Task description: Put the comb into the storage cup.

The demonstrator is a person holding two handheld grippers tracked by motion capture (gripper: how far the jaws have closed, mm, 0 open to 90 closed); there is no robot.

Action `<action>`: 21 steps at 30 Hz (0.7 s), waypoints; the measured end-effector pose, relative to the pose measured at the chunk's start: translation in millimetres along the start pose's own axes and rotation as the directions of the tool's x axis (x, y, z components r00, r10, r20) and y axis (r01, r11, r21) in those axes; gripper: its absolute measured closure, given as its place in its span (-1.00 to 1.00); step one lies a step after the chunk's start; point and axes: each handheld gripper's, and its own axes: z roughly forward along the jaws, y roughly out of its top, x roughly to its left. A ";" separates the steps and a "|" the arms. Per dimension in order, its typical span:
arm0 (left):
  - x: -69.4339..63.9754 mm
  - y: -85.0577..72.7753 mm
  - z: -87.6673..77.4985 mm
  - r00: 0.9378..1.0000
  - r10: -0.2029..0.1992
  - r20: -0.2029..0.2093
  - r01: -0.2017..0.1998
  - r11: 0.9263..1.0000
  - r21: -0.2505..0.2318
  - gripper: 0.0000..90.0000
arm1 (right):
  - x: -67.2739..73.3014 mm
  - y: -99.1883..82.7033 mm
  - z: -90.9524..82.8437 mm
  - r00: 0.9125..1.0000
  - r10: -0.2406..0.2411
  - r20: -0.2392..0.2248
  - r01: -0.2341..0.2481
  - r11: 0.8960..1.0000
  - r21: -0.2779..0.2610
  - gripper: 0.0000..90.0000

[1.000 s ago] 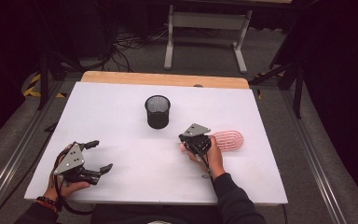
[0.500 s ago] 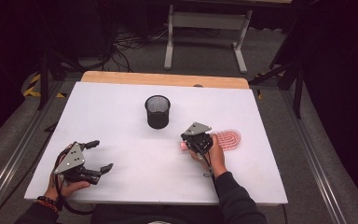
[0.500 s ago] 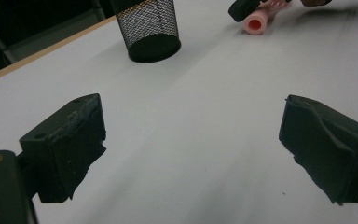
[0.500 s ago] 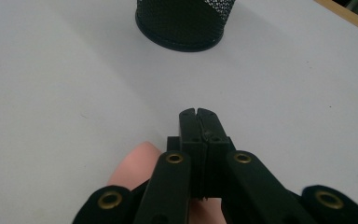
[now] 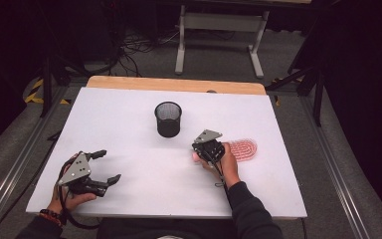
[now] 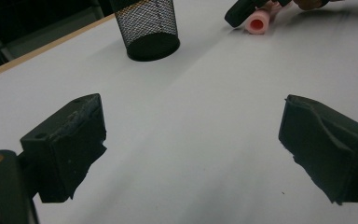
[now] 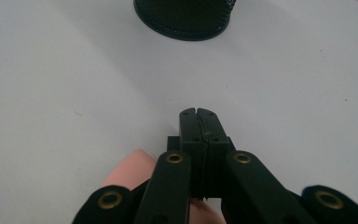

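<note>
I see my left gripper (image 5: 104, 167) resting near the table's (image 5: 129, 114) near-left corner, jaws spread wide and empty. My right gripper (image 7: 197, 113) is clenched tight, jaws pressed together, over a pink ridged tube (image 5: 242, 148) with a hollow round end, lying right of centre. A black mesh cup (image 5: 168, 118) stands upright farther back.

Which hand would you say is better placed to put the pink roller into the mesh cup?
Right: its claw sits at the pink roller, near the mesh cup. The left claw is open and farther off.
</note>
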 end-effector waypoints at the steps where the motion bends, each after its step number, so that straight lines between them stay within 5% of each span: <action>1: -0.1 0.0 0.3 1.000 0.000 0.002 0.000 1.000 0.001 -0.82 | -0.3 0.2 0.5 1.000 0.001 -0.006 -0.001 1.000 0.005 1.00; 21: -0.6 0.3 -1.4 1.000 0.005 0.000 -0.005 1.000 0.007 -0.82 | 7.2 -4.9 -15.5 0.993 -0.050 -0.105 0.059 0.995 0.084 1.00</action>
